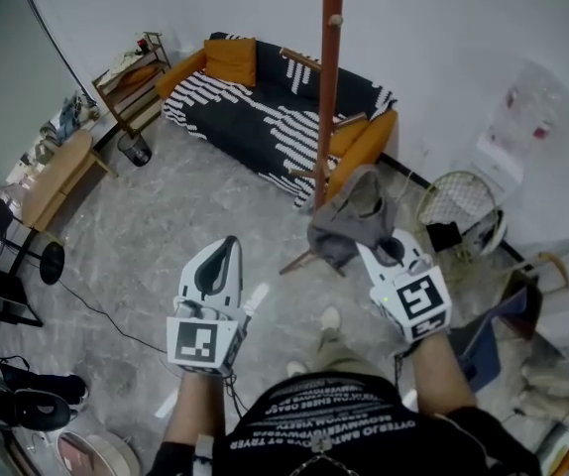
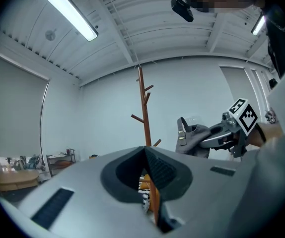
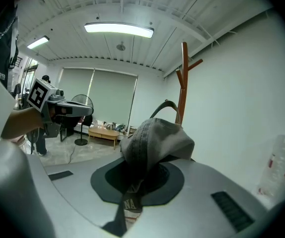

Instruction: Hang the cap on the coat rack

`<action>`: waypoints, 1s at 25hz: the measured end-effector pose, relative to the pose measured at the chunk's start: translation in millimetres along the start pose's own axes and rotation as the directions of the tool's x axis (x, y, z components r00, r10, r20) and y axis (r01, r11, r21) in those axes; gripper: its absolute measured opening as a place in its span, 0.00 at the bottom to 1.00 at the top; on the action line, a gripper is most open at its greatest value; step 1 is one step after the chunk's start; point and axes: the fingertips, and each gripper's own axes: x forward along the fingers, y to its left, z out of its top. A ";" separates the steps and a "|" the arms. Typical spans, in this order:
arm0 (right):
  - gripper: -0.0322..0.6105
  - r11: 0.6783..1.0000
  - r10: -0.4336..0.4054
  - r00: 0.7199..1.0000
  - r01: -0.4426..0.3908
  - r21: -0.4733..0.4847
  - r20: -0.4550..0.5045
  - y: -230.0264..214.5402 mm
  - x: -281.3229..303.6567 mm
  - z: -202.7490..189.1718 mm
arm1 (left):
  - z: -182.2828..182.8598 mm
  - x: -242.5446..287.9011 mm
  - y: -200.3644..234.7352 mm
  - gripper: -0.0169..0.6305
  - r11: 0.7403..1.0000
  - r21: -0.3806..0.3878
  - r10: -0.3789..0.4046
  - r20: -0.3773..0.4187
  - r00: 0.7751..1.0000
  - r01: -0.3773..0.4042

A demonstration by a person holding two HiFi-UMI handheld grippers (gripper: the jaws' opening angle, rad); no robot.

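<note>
A grey cap (image 1: 352,224) hangs bunched from my right gripper (image 1: 382,248), which is shut on its fabric; in the right gripper view the cap (image 3: 155,142) fills the jaws and its strap loop arches above. The brown wooden coat rack (image 1: 328,77) stands just beyond and left of the cap, its pegs branching near the top (image 3: 184,68). My left gripper (image 1: 223,254) is held lower left, jaws closed together with nothing between them. From the left gripper view the coat rack (image 2: 144,108) is ahead and the cap (image 2: 194,137) is to its right.
A black-and-white striped sofa (image 1: 265,112) with orange cushions stands behind the rack. A wire basket (image 1: 455,206) sits at the right by the wall. A wooden bench (image 1: 56,178) and a shelf (image 1: 131,82) line the left. A fan base (image 1: 52,263) and cable lie on the floor.
</note>
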 end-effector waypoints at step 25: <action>0.08 0.993 0.089 0.990 -0.080 0.088 -0.110 -58.1 120.7 -77.2 | -35.0 107.2 23.0 0.03 0.999 -0.049 0.022 -0.064 0.998 -0.025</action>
